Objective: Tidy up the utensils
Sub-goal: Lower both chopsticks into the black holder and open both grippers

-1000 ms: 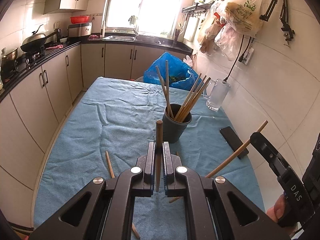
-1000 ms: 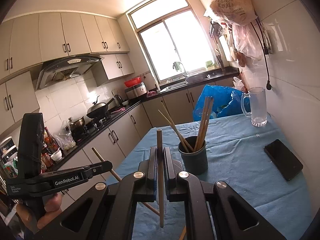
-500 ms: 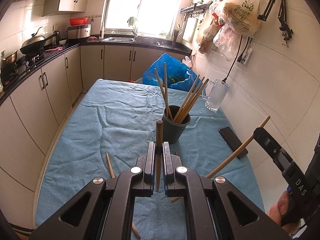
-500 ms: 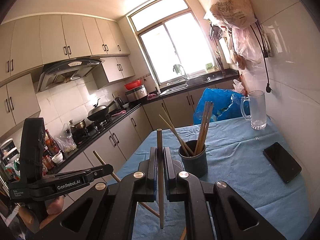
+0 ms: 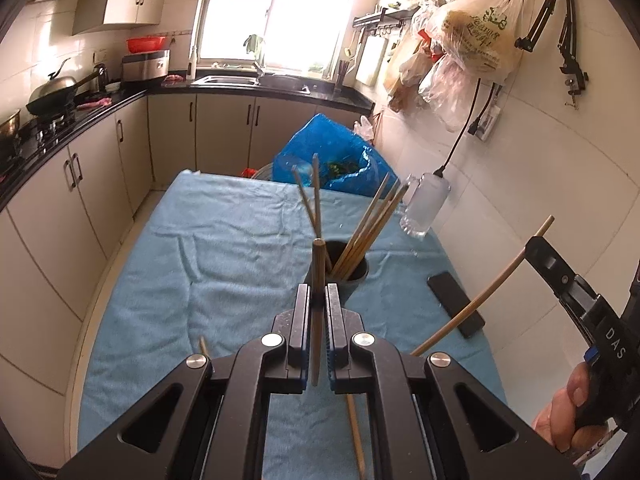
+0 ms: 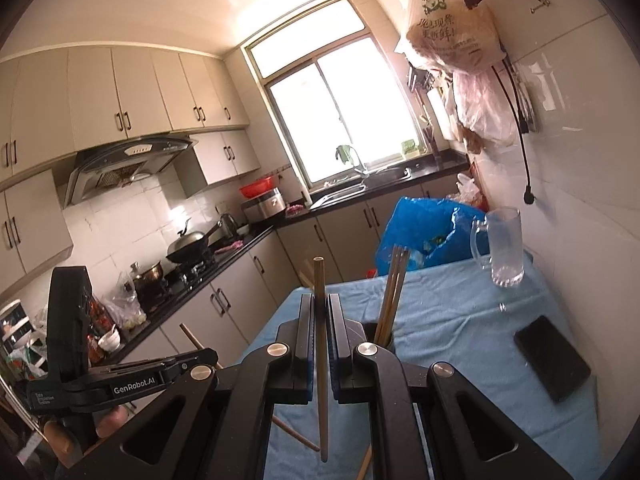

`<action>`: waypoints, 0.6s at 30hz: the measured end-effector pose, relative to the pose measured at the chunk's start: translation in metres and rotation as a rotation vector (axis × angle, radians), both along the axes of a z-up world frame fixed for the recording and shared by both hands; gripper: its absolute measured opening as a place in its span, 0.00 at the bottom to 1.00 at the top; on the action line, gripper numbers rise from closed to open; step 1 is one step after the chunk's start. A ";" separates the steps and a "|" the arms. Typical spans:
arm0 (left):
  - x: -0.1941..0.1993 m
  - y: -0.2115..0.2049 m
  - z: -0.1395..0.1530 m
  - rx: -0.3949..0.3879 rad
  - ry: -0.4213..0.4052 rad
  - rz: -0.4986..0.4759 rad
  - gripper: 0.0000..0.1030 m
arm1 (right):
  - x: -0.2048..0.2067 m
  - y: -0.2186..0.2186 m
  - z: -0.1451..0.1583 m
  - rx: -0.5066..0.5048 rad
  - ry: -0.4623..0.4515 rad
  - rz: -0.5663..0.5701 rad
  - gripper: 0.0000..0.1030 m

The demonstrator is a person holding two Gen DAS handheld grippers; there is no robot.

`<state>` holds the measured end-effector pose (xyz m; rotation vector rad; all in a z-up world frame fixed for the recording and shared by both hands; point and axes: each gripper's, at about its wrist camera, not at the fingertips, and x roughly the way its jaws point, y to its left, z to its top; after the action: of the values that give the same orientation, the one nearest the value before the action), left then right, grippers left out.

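Chopstick (image 5: 317, 304), upright, centre frame: clamped in left gripper (image 5: 318, 300). Second chopstick (image 6: 321, 340), upright: clamped in right gripper (image 6: 320, 320). Dark holder cup (image 5: 357, 276) with chopsticks just beyond, on blue tablecloth (image 5: 224, 248). Phone (image 5: 455, 304) at right; glass mug (image 5: 424, 210) further back.

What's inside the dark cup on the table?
The cup holds several wooden chopsticks standing and leaning outward. Its bottom and their lower ends are hidden by the wall.
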<state>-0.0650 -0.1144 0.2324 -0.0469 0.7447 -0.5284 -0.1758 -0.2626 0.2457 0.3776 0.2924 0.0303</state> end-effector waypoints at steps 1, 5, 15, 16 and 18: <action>0.005 -0.003 0.005 0.000 -0.005 0.001 0.06 | 0.004 -0.003 0.004 -0.005 -0.003 -0.006 0.06; 0.025 -0.015 0.026 -0.015 -0.030 -0.002 0.06 | 0.021 -0.016 0.020 -0.008 -0.017 -0.038 0.06; 0.081 -0.046 0.062 -0.067 -0.078 0.012 0.06 | 0.078 -0.043 0.048 -0.018 -0.047 -0.101 0.06; 0.089 -0.049 0.060 -0.074 -0.067 0.013 0.06 | 0.084 -0.044 0.048 -0.020 -0.044 -0.103 0.06; 0.104 -0.055 0.051 -0.078 -0.042 0.020 0.06 | 0.099 -0.046 0.043 -0.024 -0.028 -0.112 0.06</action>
<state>0.0391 -0.1693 0.2832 -0.1156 0.6815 -0.5373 -0.0771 -0.3085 0.2888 0.3687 0.2437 -0.0782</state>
